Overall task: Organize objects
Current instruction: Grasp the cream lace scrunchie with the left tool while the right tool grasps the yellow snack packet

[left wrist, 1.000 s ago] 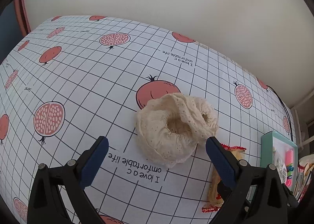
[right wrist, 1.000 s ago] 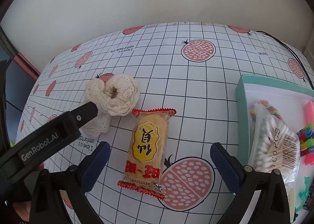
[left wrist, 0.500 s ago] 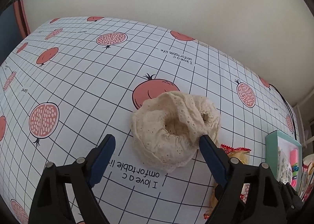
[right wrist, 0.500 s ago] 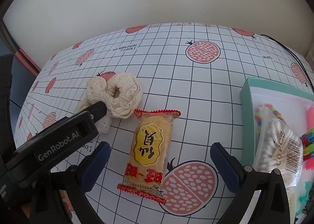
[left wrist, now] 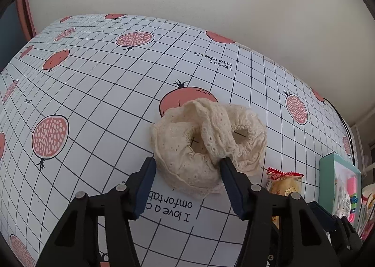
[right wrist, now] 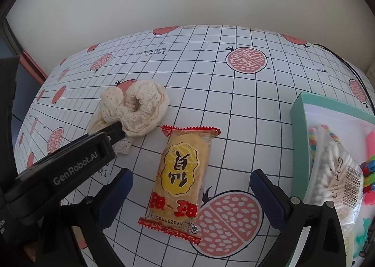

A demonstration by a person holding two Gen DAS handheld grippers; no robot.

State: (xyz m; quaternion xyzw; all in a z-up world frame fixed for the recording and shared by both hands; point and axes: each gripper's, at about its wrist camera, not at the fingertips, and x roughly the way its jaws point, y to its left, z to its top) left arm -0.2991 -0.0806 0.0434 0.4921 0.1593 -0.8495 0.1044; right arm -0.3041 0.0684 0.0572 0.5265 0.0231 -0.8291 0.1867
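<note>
**Left gripper at lace scrunchie**

On the worktop (left wrist: pixel 98 93), atop a printed pomegranate, the cream lace scrunchie (left wrist: pixel 206 142) lay bunched. The left gripper (left wrist: pixel 187 166) had its jaws partly closed around the near lobe, one finger (left wrist: pixel 228 173) pressed into the fabric; a firm clamp could not be confirmed. Just beside it lay a snack packet (right wrist: pixel 182 178). The right gripper (right wrist: pixel 191 193) hovered spread wide over the packet. A teal box (right wrist: pixel 298 112) held cotton swabs (right wrist: pixel 332 173).

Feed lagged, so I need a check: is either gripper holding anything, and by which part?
Neither holds anything yet. The left gripper has open jaws around the near edge of the scrunchie. The right gripper is open.
</note>
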